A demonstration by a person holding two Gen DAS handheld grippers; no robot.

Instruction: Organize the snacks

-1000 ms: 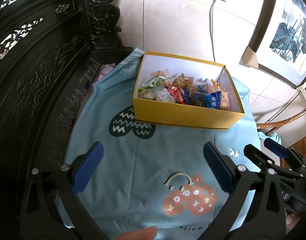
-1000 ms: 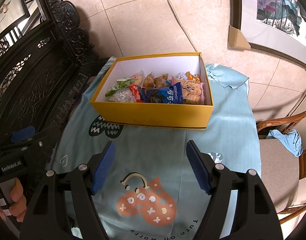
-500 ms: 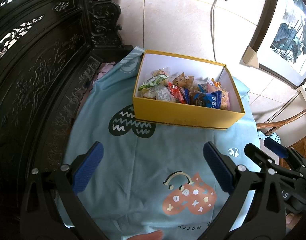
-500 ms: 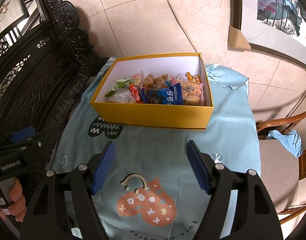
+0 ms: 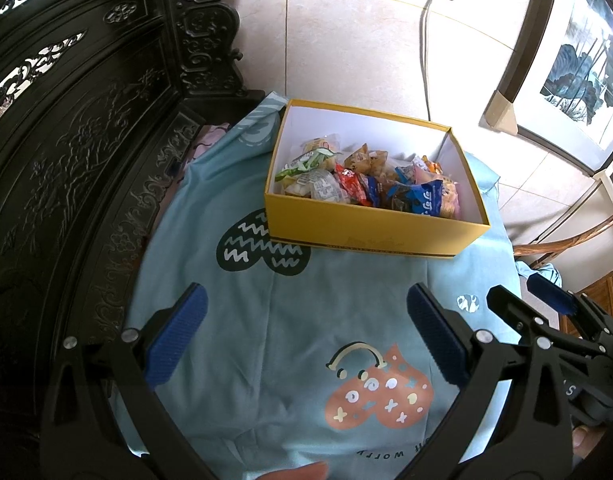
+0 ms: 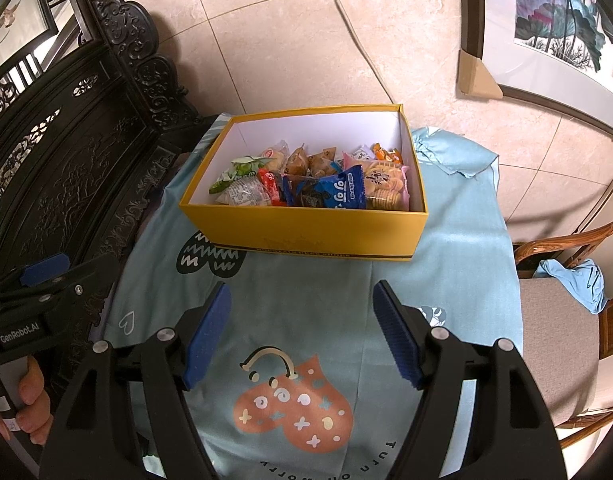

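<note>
- A yellow box with white inner walls is seen standing open on a bench covered by a light blue cloth, at the far side near a tiled wall.
- The box is filled along its near side with wrapped snacks: a blue packet, a red packet, a green-and-white packet and a pack of round biscuits can be made out.
- The left tongs are held wide apart above the cloth, near the box but not touching it, with nothing between them.
- The right tongs are likewise spread wide and empty, over an orange heart print.
- A dark carved wooden furniture piece is seen on the left, and a chair on the right.
</note>
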